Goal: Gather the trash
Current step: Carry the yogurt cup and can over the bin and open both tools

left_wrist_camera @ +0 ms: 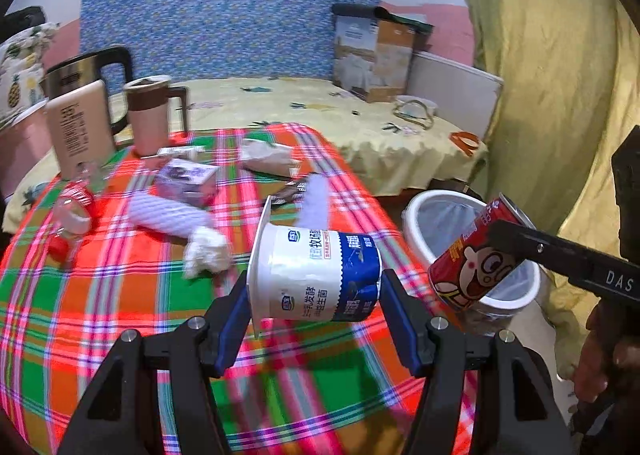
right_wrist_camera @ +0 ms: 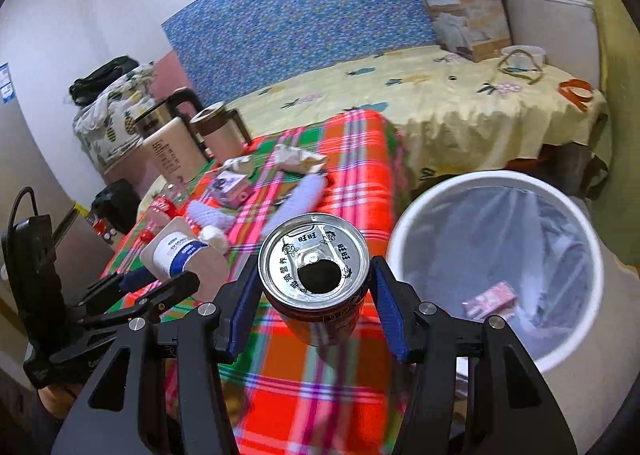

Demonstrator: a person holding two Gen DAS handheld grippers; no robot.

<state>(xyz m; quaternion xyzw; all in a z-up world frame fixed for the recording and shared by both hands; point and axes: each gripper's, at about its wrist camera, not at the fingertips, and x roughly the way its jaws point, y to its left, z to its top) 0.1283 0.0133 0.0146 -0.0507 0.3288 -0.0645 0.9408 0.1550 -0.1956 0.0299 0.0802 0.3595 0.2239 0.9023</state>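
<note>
A white and blue yogurt cup (left_wrist_camera: 316,275) is held sideways, squeezed between the pads of the left gripper (left_wrist_camera: 314,307) above the checked tablecloth (left_wrist_camera: 100,315). A red can (right_wrist_camera: 316,283) with an open top is gripped by the right gripper (right_wrist_camera: 314,295), just beside the white trash bin (right_wrist_camera: 496,267). A pink pack (right_wrist_camera: 490,301) is seen inside the bin.

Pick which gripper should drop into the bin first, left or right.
Right. The right gripper holds the red can right beside the white bin; the left gripper, holding the yogurt cup, is over the tablecloth, farther away.
</note>
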